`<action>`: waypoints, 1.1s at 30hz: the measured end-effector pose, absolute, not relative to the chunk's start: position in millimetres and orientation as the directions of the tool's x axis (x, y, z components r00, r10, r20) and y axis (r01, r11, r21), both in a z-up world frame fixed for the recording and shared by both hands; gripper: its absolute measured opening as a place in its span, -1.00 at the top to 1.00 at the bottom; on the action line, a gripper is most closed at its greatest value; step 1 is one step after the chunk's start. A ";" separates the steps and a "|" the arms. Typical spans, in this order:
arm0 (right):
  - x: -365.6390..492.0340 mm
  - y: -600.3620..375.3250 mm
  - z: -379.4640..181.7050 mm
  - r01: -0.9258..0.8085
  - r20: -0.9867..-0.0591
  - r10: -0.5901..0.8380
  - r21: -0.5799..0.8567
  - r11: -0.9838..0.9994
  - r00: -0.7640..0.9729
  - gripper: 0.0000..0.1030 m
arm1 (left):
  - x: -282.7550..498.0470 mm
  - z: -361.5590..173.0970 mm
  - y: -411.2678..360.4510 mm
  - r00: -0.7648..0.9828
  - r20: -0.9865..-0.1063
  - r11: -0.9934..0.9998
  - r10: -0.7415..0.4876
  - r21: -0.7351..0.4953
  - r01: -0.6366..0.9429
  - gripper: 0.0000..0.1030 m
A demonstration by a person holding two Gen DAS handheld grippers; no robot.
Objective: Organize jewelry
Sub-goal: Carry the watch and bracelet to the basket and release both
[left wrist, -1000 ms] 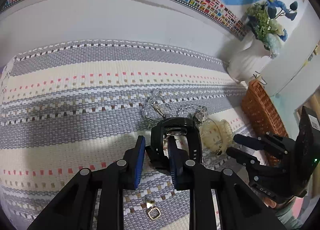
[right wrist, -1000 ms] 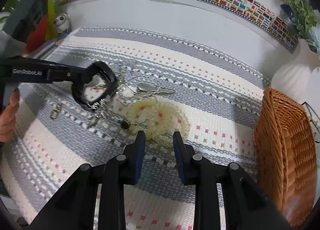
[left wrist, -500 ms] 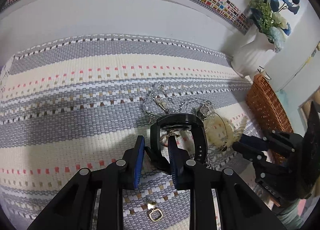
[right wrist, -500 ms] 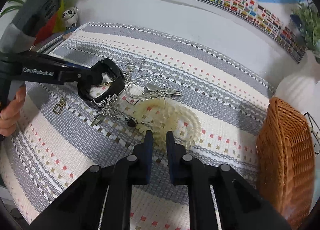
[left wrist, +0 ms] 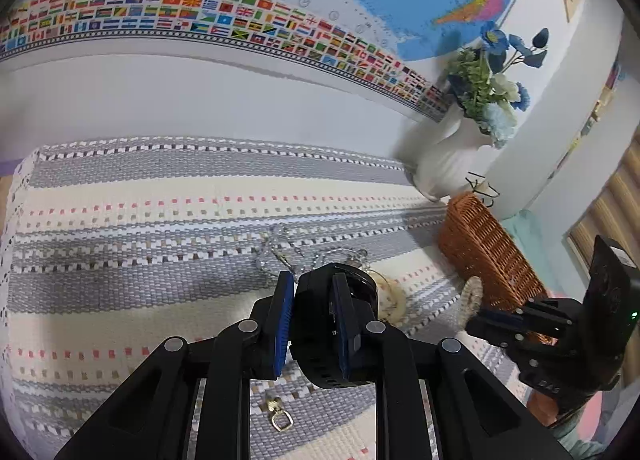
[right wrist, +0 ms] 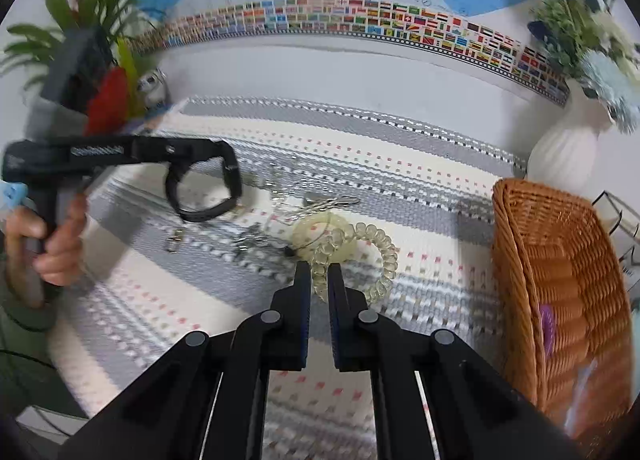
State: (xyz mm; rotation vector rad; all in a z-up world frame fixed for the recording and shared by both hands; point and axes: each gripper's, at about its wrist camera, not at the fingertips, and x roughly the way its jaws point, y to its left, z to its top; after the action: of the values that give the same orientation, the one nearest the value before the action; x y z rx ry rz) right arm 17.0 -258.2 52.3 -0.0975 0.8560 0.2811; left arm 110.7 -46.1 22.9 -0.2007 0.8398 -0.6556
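Observation:
A black watch band (left wrist: 320,344) hangs clear of the striped mat (left wrist: 120,220), and my left gripper (left wrist: 314,300) is shut on it. The right wrist view shows the band (right wrist: 204,212) as an open loop under that gripper (right wrist: 208,154). My right gripper (right wrist: 320,280) is shut on one end of a pale, clear coil bracelet (right wrist: 384,256); the rest of the coil trails on the mat. From the left wrist view the right gripper (left wrist: 476,322) holds the coil's end (left wrist: 473,294) up in front of the wicker basket (left wrist: 488,256). Silver chains (right wrist: 312,202) lie tangled mid-mat.
The wicker basket (right wrist: 560,280) stands at the mat's right edge with something purple (right wrist: 546,324) inside. A white vase (right wrist: 568,148) with flowers is behind it. A small gold clasp (left wrist: 280,418) lies near the front. A person's hand (right wrist: 56,252) grips the left tool's handle.
My right gripper shut on the coil bracelet and raised its end. My left gripper lifted the black band off the chains and mat.

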 end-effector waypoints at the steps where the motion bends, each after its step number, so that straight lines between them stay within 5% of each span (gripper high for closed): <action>1: 14.6 -257.6 53.8 -0.282 -0.752 0.211 0.034 0.959 0.624 0.81 | 109.3 23.0 -48.8 0.486 -0.623 0.786 -0.613 -0.414 0.460 0.63; 17: -37.4 -299.4 99.7 -0.209 -0.676 0.207 0.080 0.975 0.707 0.81 | 72.7 57.1 -96.9 0.422 -0.597 0.704 -0.683 -0.383 0.598 0.63; 33: -84.2 -442.0 128.3 -0.007 -0.614 0.106 0.162 0.987 0.782 0.81 | 49.1 122.3 -278.9 0.329 -0.596 0.581 -0.733 -0.296 0.758 0.63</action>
State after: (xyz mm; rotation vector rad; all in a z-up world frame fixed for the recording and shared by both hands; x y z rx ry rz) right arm -84.2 -442.0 128.3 0.1546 0.6711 0.0614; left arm 49.1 -278.9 122.3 0.0378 0.7583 -0.9758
